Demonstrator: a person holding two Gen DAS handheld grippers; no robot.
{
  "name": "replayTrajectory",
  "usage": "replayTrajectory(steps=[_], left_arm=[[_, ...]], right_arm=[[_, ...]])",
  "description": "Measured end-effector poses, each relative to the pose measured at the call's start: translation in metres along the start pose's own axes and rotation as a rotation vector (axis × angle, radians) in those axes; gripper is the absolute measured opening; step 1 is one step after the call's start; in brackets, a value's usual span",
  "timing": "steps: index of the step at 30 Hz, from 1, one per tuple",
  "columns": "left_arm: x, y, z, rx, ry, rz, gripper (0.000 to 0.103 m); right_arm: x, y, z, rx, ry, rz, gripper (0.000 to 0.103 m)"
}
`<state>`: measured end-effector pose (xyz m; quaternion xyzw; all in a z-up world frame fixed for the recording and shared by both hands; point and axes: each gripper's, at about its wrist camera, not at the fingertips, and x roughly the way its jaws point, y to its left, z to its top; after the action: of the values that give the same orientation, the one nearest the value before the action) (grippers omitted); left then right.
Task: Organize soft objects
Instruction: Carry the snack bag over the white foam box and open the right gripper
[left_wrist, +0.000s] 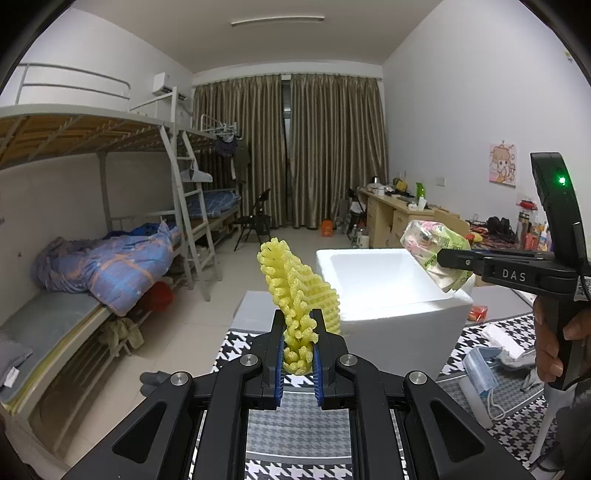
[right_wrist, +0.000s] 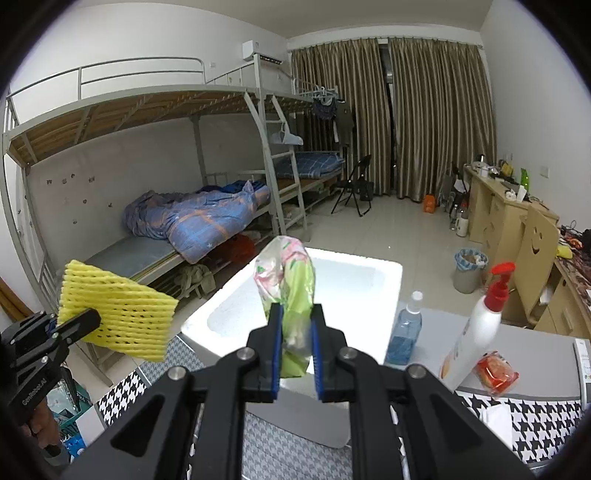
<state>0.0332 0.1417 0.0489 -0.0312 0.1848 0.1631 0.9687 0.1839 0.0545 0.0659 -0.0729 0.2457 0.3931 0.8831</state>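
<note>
My left gripper (left_wrist: 298, 332) is shut on a yellow foam net sleeve (left_wrist: 295, 291), which stands up between the blue pads. From the right wrist view that sleeve (right_wrist: 122, 306) shows flat, left of the box. My right gripper (right_wrist: 297, 332) is shut on a crumpled green and pink plastic bag (right_wrist: 291, 280). In the left wrist view the bag (left_wrist: 436, 245) hangs over the right rim of the white foam box (left_wrist: 391, 295). Both held things hover near the open box (right_wrist: 343, 291), which looks empty inside.
The box stands on a table with a houndstooth cloth (left_wrist: 236, 350). On it lie a face mask (left_wrist: 480, 365), a blue liquid bottle (right_wrist: 406, 328), a white pump bottle (right_wrist: 480, 325) and a red packet (right_wrist: 496, 373). A bunk bed (left_wrist: 92, 258) is at left.
</note>
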Motion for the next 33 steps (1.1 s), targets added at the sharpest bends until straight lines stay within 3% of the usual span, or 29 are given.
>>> replayTrajectory(steps=[19,22,24,33], left_arm=[[0.015,0.017,-0.008,-0.030,0.033,0.033,0.013],[0.015,0.018,-0.007,-0.031,0.036,0.033,0.013],[0.016,0.019,-0.007,-0.033,0.039,0.033,0.013],[0.013,0.019,-0.003,-0.031,0.028,0.031,0.013]], right_arm=[[0.039,-0.002,0.008,0.019,0.068,0.006,0.018],[0.044,-0.004,0.007,0.027,0.087,0.009,0.034],[0.045,-0.006,0.006,0.031,0.097,0.011,0.062],[0.032,-0.001,0.005,0.000,0.070,0.004,0.066]])
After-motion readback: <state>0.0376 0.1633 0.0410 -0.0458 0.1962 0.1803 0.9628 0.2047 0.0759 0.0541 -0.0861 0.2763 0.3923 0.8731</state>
